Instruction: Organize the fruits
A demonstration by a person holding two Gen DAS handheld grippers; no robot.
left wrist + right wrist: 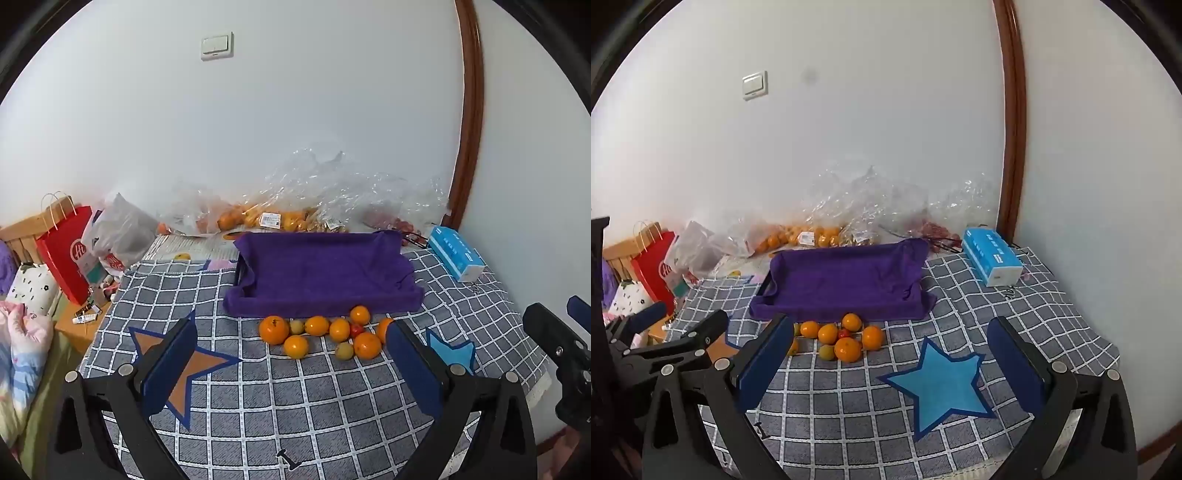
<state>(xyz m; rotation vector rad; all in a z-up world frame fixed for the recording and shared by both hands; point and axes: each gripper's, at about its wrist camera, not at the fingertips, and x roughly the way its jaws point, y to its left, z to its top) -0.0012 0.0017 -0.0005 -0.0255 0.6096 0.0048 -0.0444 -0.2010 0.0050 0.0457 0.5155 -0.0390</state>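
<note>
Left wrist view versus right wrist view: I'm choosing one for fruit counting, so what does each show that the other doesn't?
Only the left view shows the whole fruit cluster, including the big leftmost orange, and the orange star. Only the right view shows the blue star whole; its finger hides the cluster's left edge. Both show the purple-lined tray, tissue box and open, empty grippers: left, right.

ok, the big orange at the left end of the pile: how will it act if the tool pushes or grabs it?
The big orange is round and lies loose on the flat checked cloth, so a push will probably roll it. The small greenish fruit sits against it and would likely get nudged. It looks firm, so the wide-open left tool should hold it.
</note>
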